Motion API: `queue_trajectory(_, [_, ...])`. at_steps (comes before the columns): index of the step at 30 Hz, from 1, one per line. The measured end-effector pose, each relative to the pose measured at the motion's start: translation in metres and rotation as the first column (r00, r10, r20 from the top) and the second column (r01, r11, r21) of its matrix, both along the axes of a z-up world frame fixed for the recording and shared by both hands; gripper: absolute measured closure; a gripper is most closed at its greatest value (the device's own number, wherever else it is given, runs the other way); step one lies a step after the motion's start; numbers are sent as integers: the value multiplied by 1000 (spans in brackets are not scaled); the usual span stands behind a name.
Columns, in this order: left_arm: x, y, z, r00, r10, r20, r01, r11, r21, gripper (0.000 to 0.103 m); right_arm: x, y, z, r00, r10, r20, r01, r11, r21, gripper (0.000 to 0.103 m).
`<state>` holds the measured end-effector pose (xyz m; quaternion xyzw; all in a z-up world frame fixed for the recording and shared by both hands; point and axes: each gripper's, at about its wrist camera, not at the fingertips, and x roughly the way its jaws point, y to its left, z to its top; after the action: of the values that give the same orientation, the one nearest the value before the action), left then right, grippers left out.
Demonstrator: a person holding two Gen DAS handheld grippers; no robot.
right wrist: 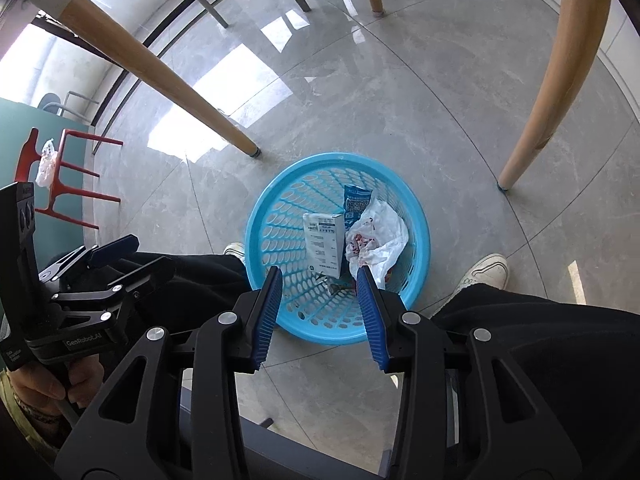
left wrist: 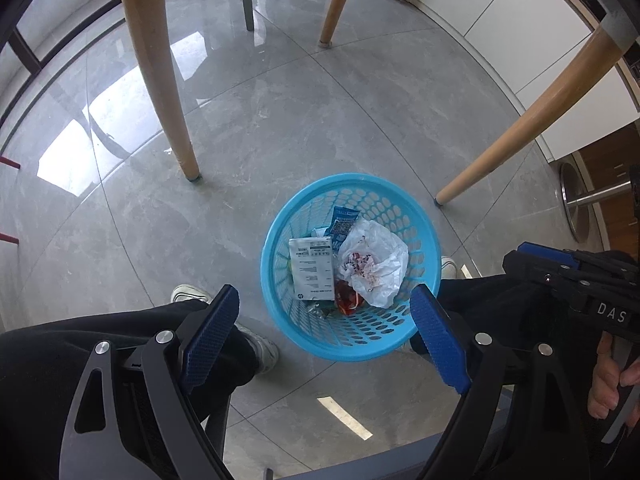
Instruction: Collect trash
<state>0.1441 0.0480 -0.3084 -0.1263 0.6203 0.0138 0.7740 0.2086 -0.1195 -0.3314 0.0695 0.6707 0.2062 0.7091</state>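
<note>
The blue basket (left wrist: pixel 280 232) stands on the grey floor (left wrist: pixel 280 112), below and just ahead of both hand-held grippers. Inside it lie a white box (left wrist: pixel 313 268) with printed text, a blue packet (left wrist: pixel 342 224) beyond the box, a crumpled white plastic bag (left wrist: pixel 376 264) with red marks to the right of the box, and a red wrapper (left wrist: pixel 347 300) on the near side.

The left hand-held gripper (left wrist: pixel 324 344) hovers above the near rim of the basket. Its blue pads (left wrist: pixel 210 344) stand wide apart and hold nothing. The right hand-held gripper (right wrist: pixel 320 316) is also over the near rim. Its jaws are released, about half apart, and nothing is between them; the trash lies lower, in the basket.

On both sides of the basket the person's black trouser legs (left wrist: pixel 120 344) and white shoes (right wrist: pixel 486 272) are seen. Wooden legs (left wrist: pixel 160 72) rise from the floor beyond the basket. Far to the left of the right hand-held gripper stands a red chair (right wrist: pixel 76 184) with a small plastic bag (right wrist: pixel 46 162) on it.
</note>
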Motion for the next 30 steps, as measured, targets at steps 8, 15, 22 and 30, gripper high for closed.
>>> queue_trajectory(8, [-25, -3, 32, 996, -30, 87, 27, 999, 30, 15, -18, -2, 31, 994, 60, 87, -57, 998, -38, 57])
queue_trajectory(15, [-44, -7, 54, 987, -67, 145, 56, 995, 80, 8, -39, -9, 60, 980, 97, 172, -83, 993, -83, 43])
queue_trajectory(22, [-63, -10, 62, 984, -81, 161, 69, 995, 77, 6, -62, -11, 81, 959, 146, 244, -114, 983, -141, 25])
queue_trajectory(30, [-80, -16, 71, 976, -95, 194, 80, 993, 83, 6, -83, -15, 97, 942, 182, 282, -143, 978, -152, 8])
